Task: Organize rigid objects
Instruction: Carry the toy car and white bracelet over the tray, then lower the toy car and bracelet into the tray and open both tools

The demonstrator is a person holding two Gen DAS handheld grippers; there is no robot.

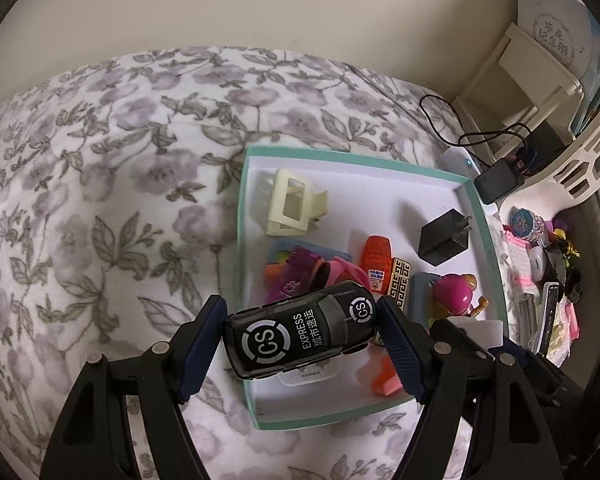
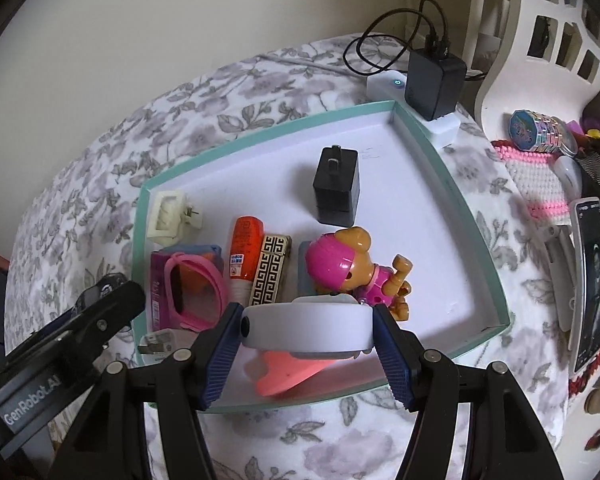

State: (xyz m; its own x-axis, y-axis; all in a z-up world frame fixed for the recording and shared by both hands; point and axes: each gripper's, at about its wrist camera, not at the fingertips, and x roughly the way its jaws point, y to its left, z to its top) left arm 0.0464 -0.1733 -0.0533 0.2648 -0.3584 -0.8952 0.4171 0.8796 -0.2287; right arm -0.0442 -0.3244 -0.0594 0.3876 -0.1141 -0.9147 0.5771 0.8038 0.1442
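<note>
A teal-rimmed white box (image 1: 404,168) (image 2: 260,136) lies on a floral bedspread. In it are a cream clip (image 1: 292,204), a black plug adapter (image 1: 444,238) (image 2: 336,190), an orange tube (image 2: 246,252), a patterned lighter (image 2: 270,276), pink goggles (image 2: 192,288) and a pink dog figure (image 2: 352,268). My left gripper (image 1: 302,336) is shut on a black toy car (image 1: 300,336), held above the box's near left corner. My right gripper (image 2: 306,330) is shut on a white round case (image 2: 306,330) above the box's near edge, over a coral piece (image 2: 288,372).
A black charger (image 2: 434,80) with cable sits on a white power strip (image 2: 444,128) behind the box. To the right are a white basket (image 2: 540,40), a colourful round tin (image 2: 534,130), a knitted pink-white mat (image 2: 540,188) and a phone (image 2: 588,276).
</note>
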